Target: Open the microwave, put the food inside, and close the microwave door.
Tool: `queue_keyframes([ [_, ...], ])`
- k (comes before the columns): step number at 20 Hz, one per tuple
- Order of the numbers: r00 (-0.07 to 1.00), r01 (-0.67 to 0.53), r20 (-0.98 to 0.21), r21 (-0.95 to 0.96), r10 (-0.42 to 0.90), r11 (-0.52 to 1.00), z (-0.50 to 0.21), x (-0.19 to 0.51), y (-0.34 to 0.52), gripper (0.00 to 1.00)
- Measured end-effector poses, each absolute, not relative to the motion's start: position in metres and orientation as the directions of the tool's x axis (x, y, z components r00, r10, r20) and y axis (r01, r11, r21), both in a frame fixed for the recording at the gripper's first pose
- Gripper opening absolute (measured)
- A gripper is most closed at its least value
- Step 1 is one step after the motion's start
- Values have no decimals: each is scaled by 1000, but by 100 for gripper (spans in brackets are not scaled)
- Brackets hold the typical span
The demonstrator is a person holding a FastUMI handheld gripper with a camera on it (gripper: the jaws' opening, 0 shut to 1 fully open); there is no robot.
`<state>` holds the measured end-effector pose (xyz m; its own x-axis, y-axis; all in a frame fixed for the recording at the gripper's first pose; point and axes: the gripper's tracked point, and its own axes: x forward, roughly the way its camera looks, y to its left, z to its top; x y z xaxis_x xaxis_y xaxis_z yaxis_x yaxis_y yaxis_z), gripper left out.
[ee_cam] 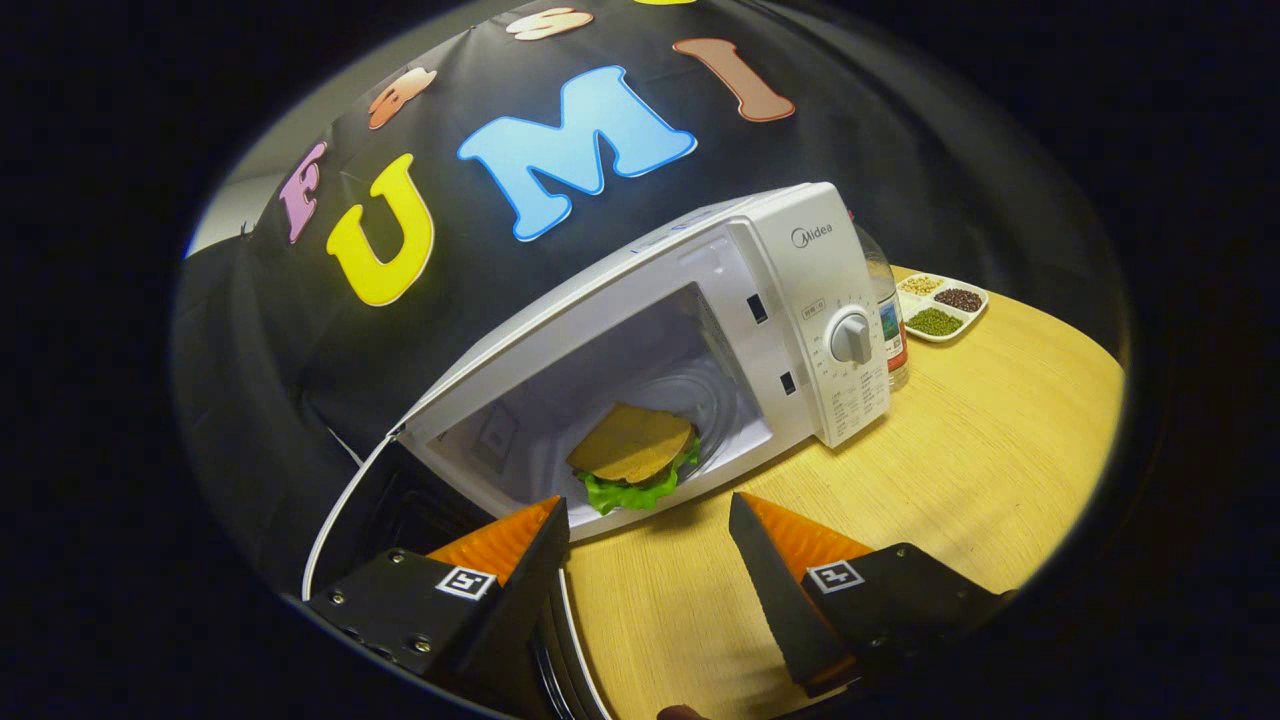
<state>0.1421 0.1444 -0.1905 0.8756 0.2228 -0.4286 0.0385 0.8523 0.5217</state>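
A white microwave (800,290) stands on the wooden table (960,460) with its door (375,520) swung wide open to the left. Inside, on the glass turntable (715,395), lies the food: a taco (635,450) with a tan shell and green lettuce. My gripper (650,515) is open just outside the oven's mouth, a short way in front of the taco, with nothing between its fingers. The left finger (520,545) overlaps the inner face of the open door; the right finger (775,540) hangs over the table.
A clear bottle (888,320) with a label stands right of the microwave, close against its side. Behind it sits a white divided dish (942,305) of beans and grains. Bare wooden tabletop stretches to the right of the fingers.
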Motion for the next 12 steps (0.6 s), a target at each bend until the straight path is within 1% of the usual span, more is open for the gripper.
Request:
queue_keyframes([
  [5,880,-24,-392,525,267,850,-165,115,144,97],
  [10,864,-75,-394,515,314,854,-155,91,145,97],
  [12,857,-127,-370,525,360,842,-142,74,155,97],
])
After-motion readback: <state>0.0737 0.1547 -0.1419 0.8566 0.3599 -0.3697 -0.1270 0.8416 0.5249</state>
